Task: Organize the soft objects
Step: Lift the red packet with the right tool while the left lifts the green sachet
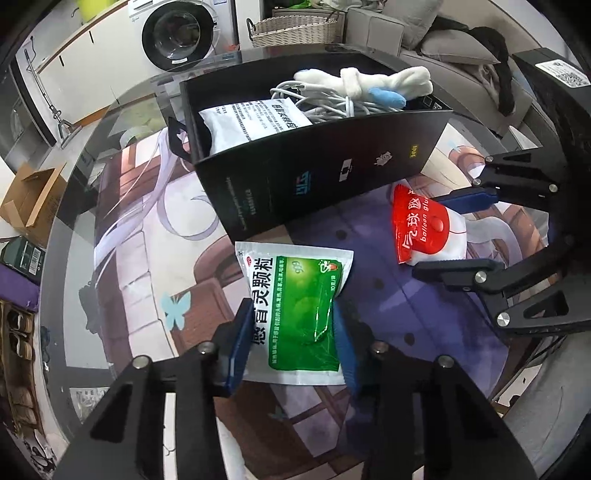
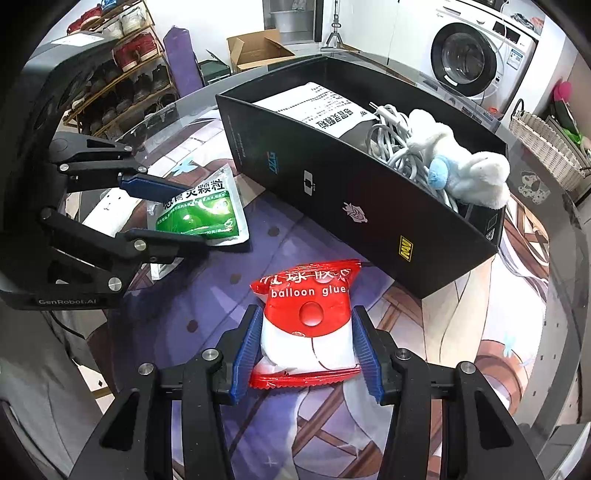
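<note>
My left gripper (image 1: 291,314) has its blue pads against both sides of a green and white medicine packet (image 1: 295,314), gripping it on the printed mat; it also shows in the right wrist view (image 2: 199,210). My right gripper (image 2: 306,328) is closed on a red and white "balloon glue" packet (image 2: 308,321), which also shows in the left wrist view (image 1: 424,229). A black box (image 1: 325,177) behind them holds a white packet (image 1: 255,120), a white cable bundle (image 1: 325,101) and a white and blue plush toy (image 1: 373,85).
A round glass table (image 1: 74,206) carries the printed mat (image 1: 147,229). A washing machine (image 1: 177,33), a wicker basket (image 1: 295,27), a grey sofa (image 1: 443,48) and a cardboard box (image 1: 33,199) stand around. A shoe rack (image 2: 122,74) stands beyond the table.
</note>
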Demonstrator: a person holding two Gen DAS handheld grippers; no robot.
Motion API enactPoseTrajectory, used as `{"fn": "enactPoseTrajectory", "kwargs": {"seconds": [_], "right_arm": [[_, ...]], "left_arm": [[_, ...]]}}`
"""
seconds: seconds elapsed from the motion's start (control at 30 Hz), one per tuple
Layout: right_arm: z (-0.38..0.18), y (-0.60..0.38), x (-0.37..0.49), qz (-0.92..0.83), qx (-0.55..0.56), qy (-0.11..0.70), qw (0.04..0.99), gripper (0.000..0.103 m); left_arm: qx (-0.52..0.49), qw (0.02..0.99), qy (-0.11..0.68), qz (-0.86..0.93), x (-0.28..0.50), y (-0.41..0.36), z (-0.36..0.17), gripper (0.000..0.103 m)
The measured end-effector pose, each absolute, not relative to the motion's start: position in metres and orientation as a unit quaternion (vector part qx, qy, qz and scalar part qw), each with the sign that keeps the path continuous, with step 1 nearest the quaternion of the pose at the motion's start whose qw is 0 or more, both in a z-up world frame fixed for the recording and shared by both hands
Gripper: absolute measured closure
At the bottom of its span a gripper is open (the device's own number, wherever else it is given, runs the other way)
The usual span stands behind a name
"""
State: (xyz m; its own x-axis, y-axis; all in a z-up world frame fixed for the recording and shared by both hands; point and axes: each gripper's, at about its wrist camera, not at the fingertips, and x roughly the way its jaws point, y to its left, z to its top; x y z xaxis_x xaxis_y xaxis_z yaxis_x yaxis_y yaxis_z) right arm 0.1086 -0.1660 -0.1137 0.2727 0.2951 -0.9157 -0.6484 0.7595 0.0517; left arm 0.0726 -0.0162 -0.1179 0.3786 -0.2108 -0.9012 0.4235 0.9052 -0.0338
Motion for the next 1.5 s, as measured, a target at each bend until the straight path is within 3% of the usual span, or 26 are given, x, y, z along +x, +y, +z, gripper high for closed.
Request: {"fn": "enactPoseTrajectory", "kwargs": {"seconds": [0.17,0.57,0.77,1.0,1.23,1.5], "right_arm": [[-0.115,-0.163,0.1,0.306,-0.174,0.516,0.781,0.059],[-0.092,-0.17,0.09,0.313,-0.167,0.472,0.807,0.06],[-0.051,-0.177,0.079,0.322,-0.14,0.38,0.856,0.06],[0.004,-0.198,0.053,0.321,-0.073,0.219,0.918,0.059],[0.028,-0.214,0.024,0.291,-0.041,0.104,0.95,0.059],[0.03,-0.219,0.017,0.278,-0.034,0.101,0.955,0.059]], "left_arm": [[0.098,0.824,0.523,-0.195,0.072,-0.018,-0.115,0.066],[0.089,0.861,0.464,-0.189,0.063,-0.013,-0.084,0.067],[0.128,0.91,0.342,-0.195,0.038,-0.016,-0.041,0.067],[0.08,0.954,0.21,-0.199,0.016,0.006,-0.001,0.067],[0.086,0.962,0.166,-0.2,0.006,0.012,0.004,0.067],[0.078,0.963,0.171,-0.194,0.005,0.011,0.006,0.067]]}}
